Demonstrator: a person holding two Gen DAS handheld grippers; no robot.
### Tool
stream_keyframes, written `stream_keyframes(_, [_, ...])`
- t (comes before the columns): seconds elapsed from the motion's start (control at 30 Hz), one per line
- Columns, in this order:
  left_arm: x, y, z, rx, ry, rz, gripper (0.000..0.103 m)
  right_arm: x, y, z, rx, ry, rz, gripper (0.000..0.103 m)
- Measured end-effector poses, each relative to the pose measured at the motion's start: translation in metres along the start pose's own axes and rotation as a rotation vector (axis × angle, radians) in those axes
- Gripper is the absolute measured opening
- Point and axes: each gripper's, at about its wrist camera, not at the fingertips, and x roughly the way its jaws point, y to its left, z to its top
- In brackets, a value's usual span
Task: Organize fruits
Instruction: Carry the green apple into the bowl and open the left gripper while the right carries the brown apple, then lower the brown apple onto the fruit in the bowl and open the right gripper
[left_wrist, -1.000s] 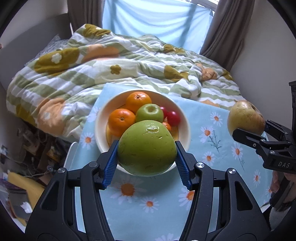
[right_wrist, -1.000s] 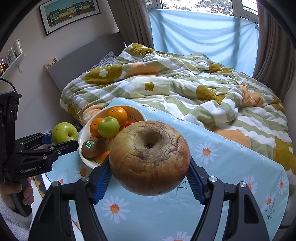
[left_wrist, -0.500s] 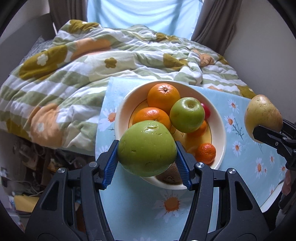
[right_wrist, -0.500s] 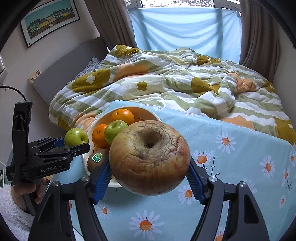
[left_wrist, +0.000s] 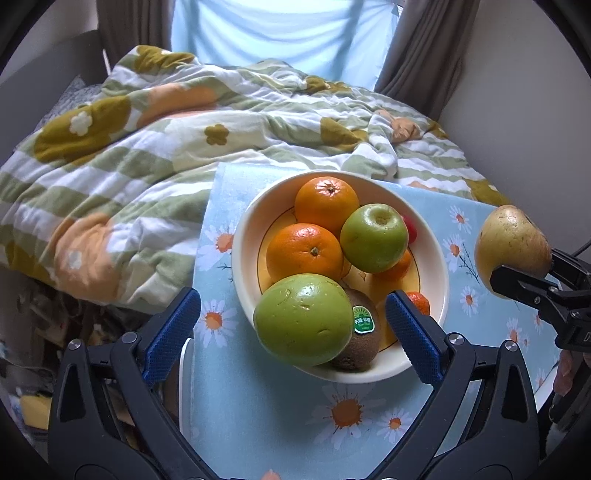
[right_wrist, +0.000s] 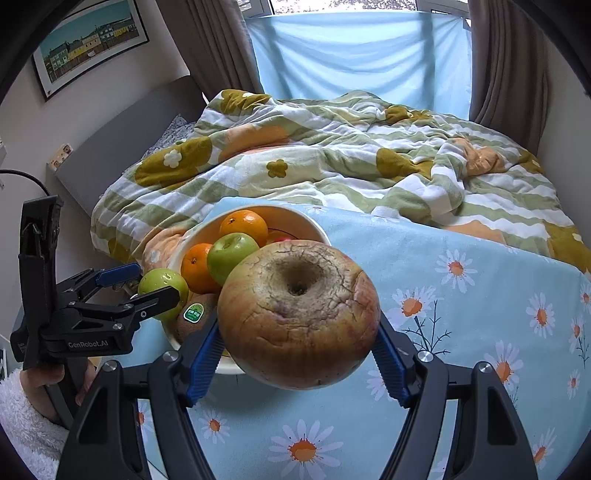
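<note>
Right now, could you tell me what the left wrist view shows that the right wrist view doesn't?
Left wrist only: the left tongs stand open around the large green apple at the bowl's near rim; a small mandarin. Right wrist only: a framed picture; the cracked hollow of the brown apple clamped in the right tongs. Both: bowl, two oranges, stickered kiwi, quilt.
</note>
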Motion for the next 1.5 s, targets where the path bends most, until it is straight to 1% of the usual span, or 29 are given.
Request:
stream_keyframes(0.1, [-0.013, -0.002, -0.002, -0.019, -0.014, 0.006, 0.103, 0.001, 0.002, 0.004, -0.023, 0.003, 0.011, 0.070])
stream_keyframes(0.27, [-0.029, -0.007, -0.011, -0.032, -0.007, 0.028, 0.103, 0.005, 0.004, 0.011, -0.057, 0.007, 0.038, 0.070])
stream_keyframes(0.47, [-0.036, -0.016, -0.026, -0.038, 0.015, 0.078, 0.103, 0.024, 0.007, 0.014, -0.122, 0.046, 0.061, 0.070])
stream_keyframes(0.6, [-0.040, -0.018, -0.033, -0.060, 0.026, 0.102, 0.103, 0.036, 0.006, 0.014, -0.151, 0.064, 0.073, 0.070])
stream_keyframes(0.73, [-0.042, -0.019, -0.039, -0.080, 0.027, 0.122, 0.103, 0.045, 0.003, 0.014, -0.169, 0.074, 0.065, 0.070])
stream_keyframes(1.0, [-0.043, -0.019, -0.045, -0.110, 0.030, 0.143, 0.103, 0.053, 0.001, 0.014, -0.154, 0.074, 0.083, 0.071])
stream_keyframes(1.1, [-0.043, -0.019, -0.047, -0.114, 0.033, 0.145, 0.103, 0.059, 0.000, 0.013, -0.141, 0.098, 0.079, 0.071])
stream_keyframes(1.17, [-0.043, -0.020, -0.049, -0.115, 0.035, 0.148, 0.103, 0.058, -0.001, 0.012, -0.127, 0.090, 0.105, 0.074])
stream_keyframes(1.2, [-0.043, -0.021, -0.049, -0.115, 0.036, 0.149, 0.103, 0.054, 0.000, 0.012, -0.126, 0.064, 0.114, 0.083])
stream_keyframes(1.23, [-0.044, -0.022, -0.051, -0.117, 0.035, 0.149, 0.103, 0.050, 0.001, 0.012, -0.133, 0.039, 0.114, 0.097])
stream_keyframes(1.27, [-0.045, -0.022, -0.051, -0.120, 0.034, 0.147, 0.103, 0.047, 0.002, 0.013, -0.142, 0.025, 0.116, 0.101])
stream_keyframes(1.5, [-0.048, -0.025, -0.057, -0.128, 0.038, 0.148, 0.103, 0.046, 0.006, 0.008, -0.168, 0.035, 0.103, 0.102])
